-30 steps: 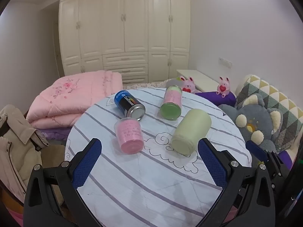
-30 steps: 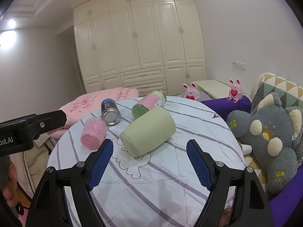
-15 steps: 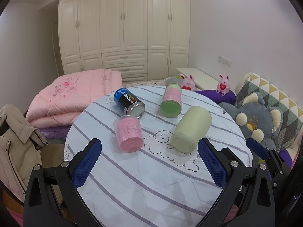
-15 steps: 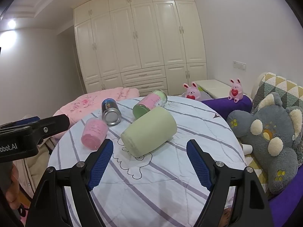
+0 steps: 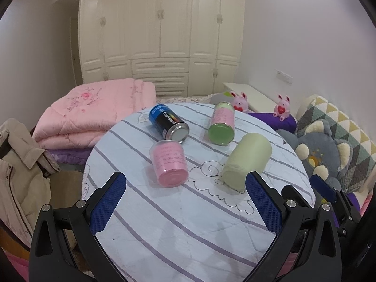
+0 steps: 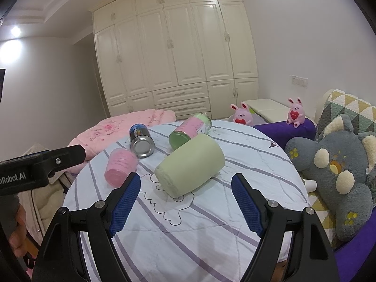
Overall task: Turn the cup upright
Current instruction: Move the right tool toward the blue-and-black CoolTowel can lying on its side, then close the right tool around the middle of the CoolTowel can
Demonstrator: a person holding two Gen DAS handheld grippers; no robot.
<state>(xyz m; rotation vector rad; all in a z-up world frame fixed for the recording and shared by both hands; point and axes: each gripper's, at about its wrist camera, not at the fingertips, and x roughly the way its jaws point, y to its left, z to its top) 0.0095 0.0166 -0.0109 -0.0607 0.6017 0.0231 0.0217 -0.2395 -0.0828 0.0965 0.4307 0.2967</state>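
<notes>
A pale green cup [image 6: 190,164] lies on its side on the round striped table [image 6: 211,223], also in the left wrist view [image 5: 244,161]. A pink cup [image 5: 169,162], a blue-black can [image 5: 168,123] and a green-pink jar [image 5: 222,123] also lie on their sides; they show in the right wrist view as the pink cup [image 6: 119,165], the can [image 6: 141,139] and the jar [image 6: 190,129]. My left gripper [image 5: 185,199] is open and empty, short of the pink cup. My right gripper [image 6: 185,202] is open and empty, just short of the green cup.
A folded pink quilt [image 5: 94,115] lies beyond the table at the left, a beige coat [image 5: 21,164] at the near left. A grey plush toy [image 6: 336,171] and patterned cushion [image 5: 340,122] sit to the right. Two pink bunny toys [image 6: 242,117] and a wardrobe [image 6: 176,58] stand behind.
Both grippers have drawn back slightly from the table; the cups look a little farther away. Nothing on the table has moved.
</notes>
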